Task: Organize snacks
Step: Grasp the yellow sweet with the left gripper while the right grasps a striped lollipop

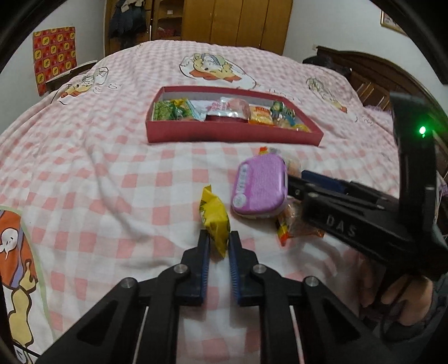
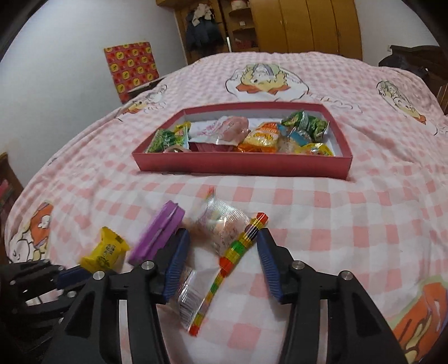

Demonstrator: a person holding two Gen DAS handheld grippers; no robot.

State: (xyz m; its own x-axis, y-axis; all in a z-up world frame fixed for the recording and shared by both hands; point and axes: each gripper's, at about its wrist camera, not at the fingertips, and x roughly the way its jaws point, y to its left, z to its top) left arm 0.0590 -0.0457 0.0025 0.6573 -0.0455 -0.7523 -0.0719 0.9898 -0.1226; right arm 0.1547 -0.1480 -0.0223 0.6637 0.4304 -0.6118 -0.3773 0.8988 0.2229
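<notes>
A bed with a pink-and-white checked bedspread printed with cartoon figures fills both views. On the wall at 10 o'clock hangs a red-and-yellow patterned cloth; wooden wardrobes stand at 12, and a dark wooden headboard runs along at 2.

In the left wrist view, the left gripper is closed on the near end of a yellow snack packet lying at 6 o'clock. Just right of it sits a purple tin, tilted on a clear wrapped snack.

At 12 o'clock rests the red tray, holding green, white, pink and orange packets.

In the right wrist view, the right gripper is spread wide around the clear wrapped snack with its rainbow-striped edge, the left finger touching the tin.
</notes>
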